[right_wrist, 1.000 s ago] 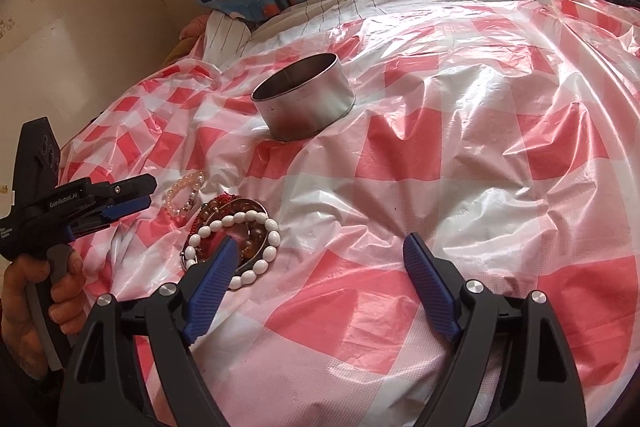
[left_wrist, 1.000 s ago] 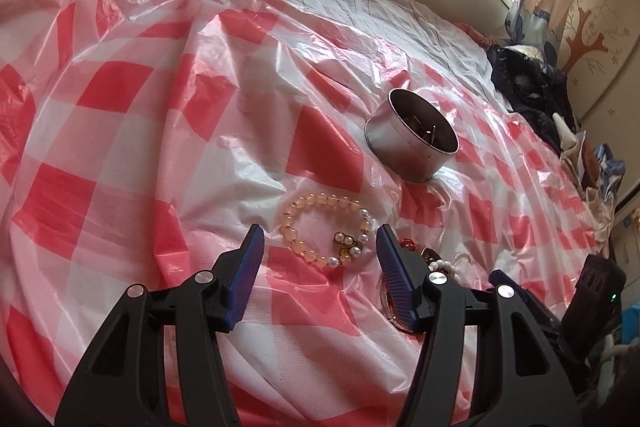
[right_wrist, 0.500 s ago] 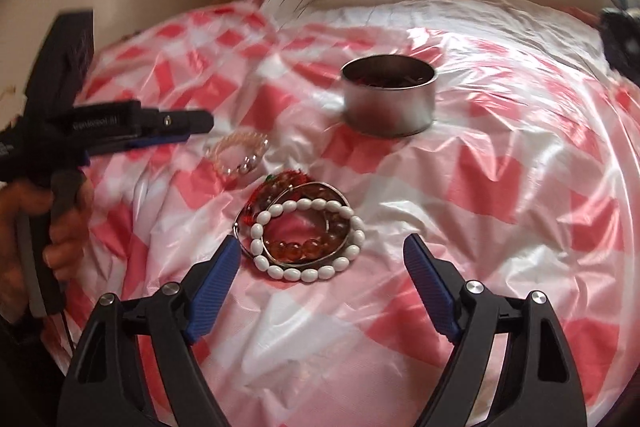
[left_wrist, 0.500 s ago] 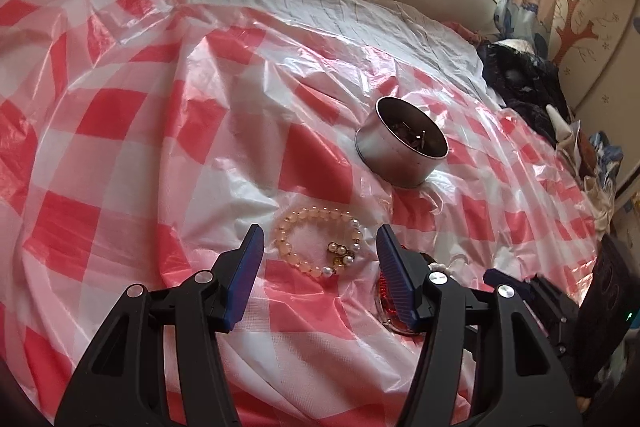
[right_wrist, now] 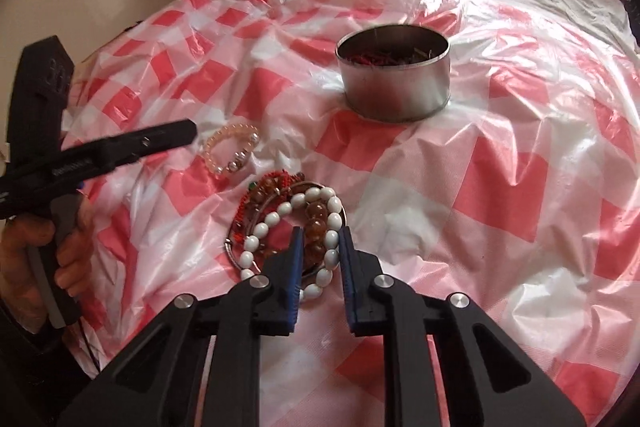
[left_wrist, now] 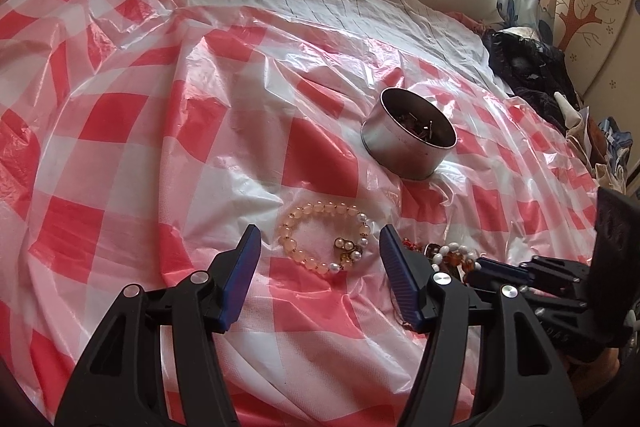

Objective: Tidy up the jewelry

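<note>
Two grippers on the go. Our right gripper (right_wrist: 320,239) has just been closing, and its jaws look clamped on the near side of the white oval-bead bracelet (right_wrist: 320,223), which sits on a pile of amber and red beaded bracelets (right_wrist: 276,203) mid-sheet on the red-and-white checked plastic sheet (right_wrist: 500,187). Our left gripper (left_wrist: 316,259) hangs with jaws apart either side of the peach bead bracelet (left_wrist: 324,239), not touching. Reckon we're at the grab stage; next is lifting clear without snagging the pile, then over to the round metal tin (right_wrist: 394,75) toward the sheet's far edge.
</note>
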The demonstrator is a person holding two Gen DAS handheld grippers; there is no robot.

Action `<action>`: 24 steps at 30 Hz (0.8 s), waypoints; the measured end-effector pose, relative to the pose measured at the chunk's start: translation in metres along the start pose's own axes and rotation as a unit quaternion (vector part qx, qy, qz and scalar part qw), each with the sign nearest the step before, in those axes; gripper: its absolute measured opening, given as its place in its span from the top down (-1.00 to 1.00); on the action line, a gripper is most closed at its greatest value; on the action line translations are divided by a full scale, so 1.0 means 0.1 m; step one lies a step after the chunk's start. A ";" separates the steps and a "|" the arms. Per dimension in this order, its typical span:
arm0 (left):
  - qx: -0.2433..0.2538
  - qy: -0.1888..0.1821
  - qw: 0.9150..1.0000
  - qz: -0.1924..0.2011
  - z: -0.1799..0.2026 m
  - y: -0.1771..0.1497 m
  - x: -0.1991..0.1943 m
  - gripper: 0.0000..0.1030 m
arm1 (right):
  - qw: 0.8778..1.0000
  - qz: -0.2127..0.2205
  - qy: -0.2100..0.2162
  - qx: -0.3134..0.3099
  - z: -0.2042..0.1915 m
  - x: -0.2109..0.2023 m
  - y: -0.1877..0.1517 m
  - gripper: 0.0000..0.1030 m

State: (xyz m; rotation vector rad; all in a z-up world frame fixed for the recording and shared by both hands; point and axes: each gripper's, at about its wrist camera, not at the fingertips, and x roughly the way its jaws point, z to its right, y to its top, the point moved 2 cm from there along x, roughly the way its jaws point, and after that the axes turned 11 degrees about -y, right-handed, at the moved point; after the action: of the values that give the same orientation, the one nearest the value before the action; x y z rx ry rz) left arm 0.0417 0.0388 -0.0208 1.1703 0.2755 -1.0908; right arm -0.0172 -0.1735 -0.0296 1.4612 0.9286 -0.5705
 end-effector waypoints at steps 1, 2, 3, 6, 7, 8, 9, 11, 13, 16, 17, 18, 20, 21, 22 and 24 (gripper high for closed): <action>0.000 0.001 1.000 -0.001 0.00 0.00 0.01 -0.14 | 1.000 0.002 0.003 0.003 0.02 -0.04 0.01 0.84; 0.001 0.003 1.000 -0.002 0.01 -0.01 0.02 -0.14 | 1.000 0.002 0.002 0.002 0.02 -0.05 0.01 0.84; 0.001 0.004 1.000 -0.004 0.01 -0.01 0.03 -0.14 | 1.000 0.004 -0.002 0.002 0.03 -0.06 0.02 0.84; 0.002 0.006 1.000 -0.005 0.02 -0.01 0.04 -0.14 | 1.000 0.012 -0.006 0.011 0.08 -0.08 0.05 0.84; 0.003 0.007 1.000 -0.005 0.01 -0.02 0.04 -0.14 | 1.000 0.015 -0.006 0.014 0.10 -0.10 0.05 0.84; 0.002 0.006 1.000 -0.005 0.01 -0.02 0.04 -0.14 | 1.000 0.017 -0.005 0.016 0.12 -0.11 0.06 0.84; 0.002 0.006 1.000 -0.005 0.01 -0.02 0.04 -0.14 | 1.000 0.023 -0.006 0.018 0.13 -0.13 0.07 0.84; 0.002 0.006 1.000 -0.003 0.01 -0.02 0.03 -0.15 | 0.999 0.038 -0.004 0.028 0.17 -0.19 0.10 0.84; 0.003 0.010 1.000 0.000 0.00 -0.01 0.01 -0.15 | 0.998 0.054 0.000 0.040 0.22 -0.27 0.13 0.84; 0.004 0.025 1.000 0.002 -0.03 0.01 -0.01 -0.15 | 0.994 0.078 0.023 0.069 0.33 -0.39 0.16 0.84; 0.005 0.034 0.999 0.001 -0.05 0.01 0.00 -0.15 | 0.993 0.082 0.022 0.080 0.37 -0.41 0.17 0.84; 0.007 0.043 0.999 -0.001 -0.06 0.01 0.00 -0.15 | 0.993 0.083 0.018 0.085 0.40 -0.41 0.18 0.84; 0.016 0.064 0.998 -0.004 -0.07 0.00 0.03 -0.15 | 0.991 0.083 0.009 0.102 0.48 -0.39 0.18 0.84; 0.024 0.071 0.997 -0.005 -0.06 -0.01 0.05 -0.16 | 0.991 0.082 0.011 0.109 0.50 -0.37 0.17 0.84; 0.029 0.074 0.997 -0.007 -0.05 -0.01 0.06 -0.16 | 0.990 0.081 0.013 0.114 0.53 -0.36 0.17 0.84; 0.045 0.079 0.996 -0.011 -0.02 -0.01 0.12 -0.21 | 0.990 0.084 0.020 0.116 0.53 -0.37 0.18 0.84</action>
State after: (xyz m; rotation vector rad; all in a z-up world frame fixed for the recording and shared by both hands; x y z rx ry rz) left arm 0.0476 0.0338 -0.0308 1.3399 0.3659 -1.0392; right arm -0.0136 -0.2311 0.0039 1.7464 0.7787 -0.5387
